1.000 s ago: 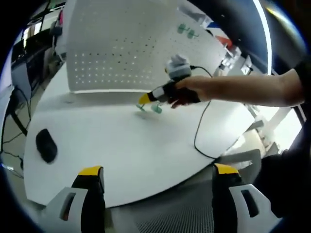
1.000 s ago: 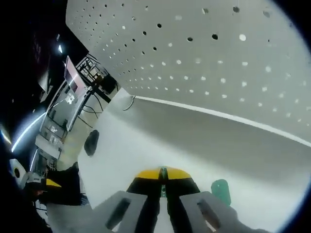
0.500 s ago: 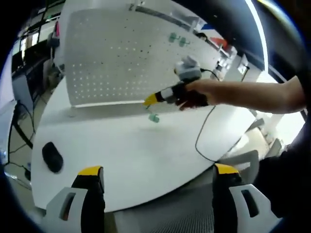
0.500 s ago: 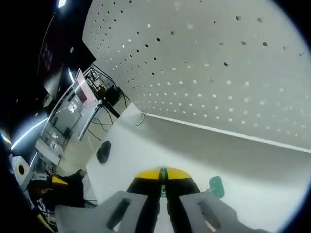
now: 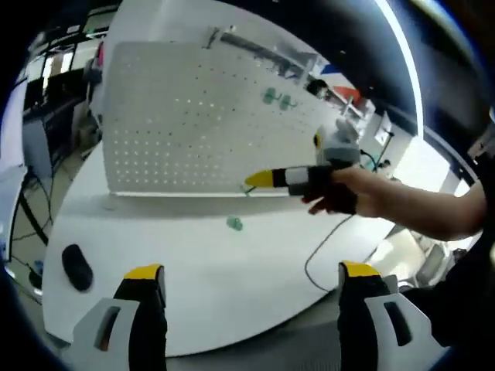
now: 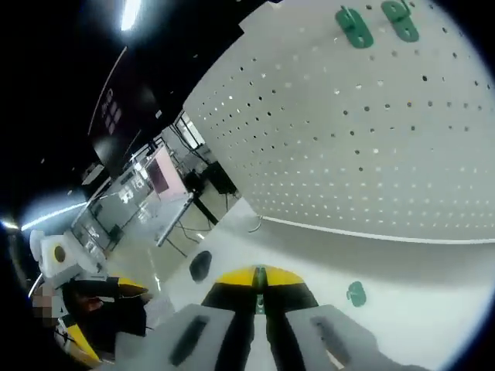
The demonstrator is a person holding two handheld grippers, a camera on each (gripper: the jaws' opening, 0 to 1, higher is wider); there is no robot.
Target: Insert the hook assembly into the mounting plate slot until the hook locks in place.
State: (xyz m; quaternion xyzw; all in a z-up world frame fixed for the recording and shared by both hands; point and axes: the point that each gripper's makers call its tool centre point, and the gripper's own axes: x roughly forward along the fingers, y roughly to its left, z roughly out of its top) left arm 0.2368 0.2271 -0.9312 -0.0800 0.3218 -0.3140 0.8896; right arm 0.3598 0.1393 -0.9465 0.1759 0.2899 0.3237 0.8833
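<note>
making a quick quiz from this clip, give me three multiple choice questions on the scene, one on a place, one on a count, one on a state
1. Where does the loose green hook lie?
A. on the white table in front of the pegboard
B. inside a drawer
C. on the floor

2. How many green hooks already hang near the top of the pegboard?
A. none
B. two
C. five

3. How do the jaws of the right gripper stand?
A. wide open
B. shut on a green hook
C. shut on a cable

Answers:
1. A: in the left gripper view the hook rests on the white table, below the pegboard's lower edge.
2. B: the right gripper view shows two mounted hooks side by side at the top.
3. B: the yellow-tipped jaws are closed with a green piece pinched between them.
</note>
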